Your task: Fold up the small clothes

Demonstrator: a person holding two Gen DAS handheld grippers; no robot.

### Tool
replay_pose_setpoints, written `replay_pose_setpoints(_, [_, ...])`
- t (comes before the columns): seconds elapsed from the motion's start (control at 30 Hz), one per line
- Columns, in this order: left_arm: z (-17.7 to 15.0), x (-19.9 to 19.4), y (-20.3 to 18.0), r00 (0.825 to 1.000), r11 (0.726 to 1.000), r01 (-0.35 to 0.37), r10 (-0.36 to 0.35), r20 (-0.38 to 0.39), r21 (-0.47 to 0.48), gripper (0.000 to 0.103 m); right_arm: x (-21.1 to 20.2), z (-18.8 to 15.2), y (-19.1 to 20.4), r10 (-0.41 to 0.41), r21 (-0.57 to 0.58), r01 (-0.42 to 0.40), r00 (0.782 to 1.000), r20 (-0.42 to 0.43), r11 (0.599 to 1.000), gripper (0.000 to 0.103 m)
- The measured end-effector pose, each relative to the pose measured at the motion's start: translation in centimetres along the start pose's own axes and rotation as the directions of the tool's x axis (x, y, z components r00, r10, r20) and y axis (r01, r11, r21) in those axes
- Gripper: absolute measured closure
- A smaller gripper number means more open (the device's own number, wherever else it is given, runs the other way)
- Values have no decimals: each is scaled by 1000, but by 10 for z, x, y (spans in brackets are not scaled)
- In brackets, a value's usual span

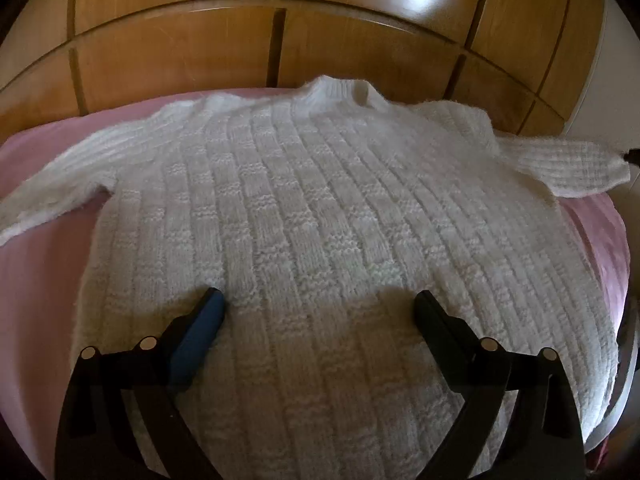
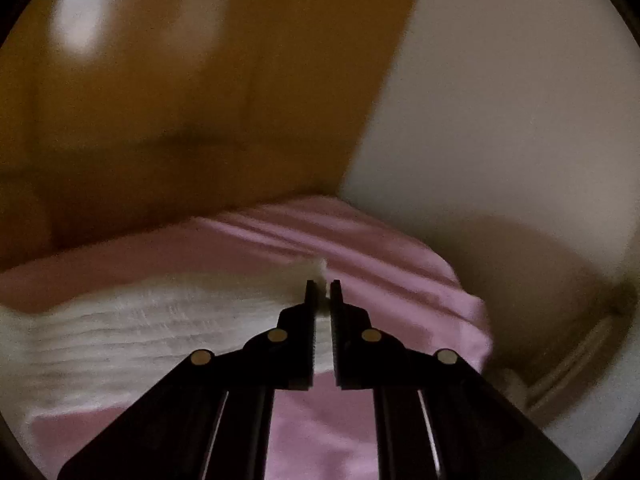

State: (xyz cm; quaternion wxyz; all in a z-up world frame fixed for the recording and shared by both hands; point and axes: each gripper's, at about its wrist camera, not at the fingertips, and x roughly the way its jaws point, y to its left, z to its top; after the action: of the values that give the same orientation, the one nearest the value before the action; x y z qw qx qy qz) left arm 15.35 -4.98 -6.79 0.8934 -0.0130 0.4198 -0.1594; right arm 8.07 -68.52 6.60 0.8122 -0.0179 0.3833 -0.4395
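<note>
Pink bed sheet [image 1: 48, 264] carries the white sweater [image 1: 320, 208], collar away; left tongs [image 1: 318, 312] gape wide over its hem, right tongs [image 2: 324, 292] pinch its sleeve cuff [image 2: 316, 270].

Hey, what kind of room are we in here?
Most likely a bedroom: a white sweater lies spread on a pink bed sheet, with wooden wardrobe doors right behind it.

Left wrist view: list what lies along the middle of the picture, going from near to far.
left gripper, with its jaws spread wide over the knit → white sweater lying flat → its collar → strip of pink sheet at the far edge → wooden wardrobe.
</note>
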Motion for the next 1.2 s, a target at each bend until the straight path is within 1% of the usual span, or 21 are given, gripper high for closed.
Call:
replay_pose_setpoints(0.07, [0,1,0,1000,1000,-4,4,-2,3,8,24,-5,-9,-73,23,74,996,-50,997,103])
replay_pose_setpoints(0.13, [0,1,-1,1000,1000,-7,7,-4,6,8,46,-16,-21,-88,76,99,988,-128,992,103])
replay_pose_setpoints(0.2, [0,1,-1,1000,1000,-10,10,-5,8,8,53,-28,-25,-46,133,67,987,-157,989,103])
replay_pose_setpoints(0.27, [0,2,-1,1000,1000,-11,11,-7,10,7,46,-40,-21,61,173,-34,986,-153,984,98])
replay_pose_setpoints(0.37, [0,2,-2,1000,1000,-11,11,-7,10,7,22,-64,3,265,200,-232,951,-158,952,43])
replay_pose_setpoints(0.43, [1,2,-1,1000,1000,-5,5,-10,8,7,4,-79,26,347,168,-320,921,-175,932,43])
replay_pose_setpoints(0.5, [3,-1,1,1000,1000,-4,4,-16,-1,7,-18,-97,52,443,147,-420,871,-210,896,40])
replay_pose_setpoints(0.53, [3,-5,2,1000,1000,-6,6,-16,-8,7,-33,-108,67,513,140,-494,828,-224,858,38])
replay_pose_setpoints(0.63, [1,-25,16,1000,998,-27,27,2,-53,7,-75,-138,102,676,113,-674,688,-265,730,30])
replay_pose_setpoints(0.67, [-2,-37,25,999,996,-38,39,15,-76,7,-89,-149,111,719,110,-723,636,-281,682,29])
replay_pose_setpoints(0.7, [-6,-45,33,999,995,-44,46,20,-94,7,-106,-163,121,764,110,-775,571,-300,623,28])
replay_pose_setpoints(0.77, [-17,-63,53,998,988,-54,57,16,-144,7,-126,-186,133,804,103,-831,486,-343,547,26])
replay_pose_setpoints(0.83, [-33,-81,73,999,980,-46,49,8,-193,7,-144,-210,140,805,80,-854,448,-388,514,26])
replay_pose_setpoints(0.93, [-54,-97,89,1000,971,-8,5,-15,-240,7,-170,-234,136,804,27,-874,435,-405,486,26])
replay_pose_setpoints(0.97, [-64,-101,94,999,965,23,-32,-31,-260,9,-179,-244,132,809,34,-885,408,-423,464,30])
replay_pose_setpoints(1.03, [-78,-103,96,993,956,82,-102,-58,-283,27,-200,-259,127,800,12,-892,398,-449,451,36])
replay_pose_setpoints(1.07, [-86,-104,92,989,955,104,-128,-69,-279,29,-206,-264,124,792,-7,-894,401,-460,449,42])
replay_pose_setpoints(1.1, [-91,-106,87,990,960,109,-129,-63,-257,33,-210,-270,120,789,-11,-896,396,-470,443,50])
replay_pose_setpoints(1.13, [-94,-107,81,990,965,113,-131,-60,-237,45,-216,-274,122,786,-13,-898,392,-478,440,55])
replay_pose_setpoints(1.17, [-97,-106,76,988,968,119,-137,-68,-220,56,-218,-277,122,779,-23,-896,398,-484,443,71])
replay_pose_setpoints(1.2, [-99,-104,74,988,969,117,-137,-78,-217,83,-220,-280,121,772,-34,-893,407,-488,449,91])
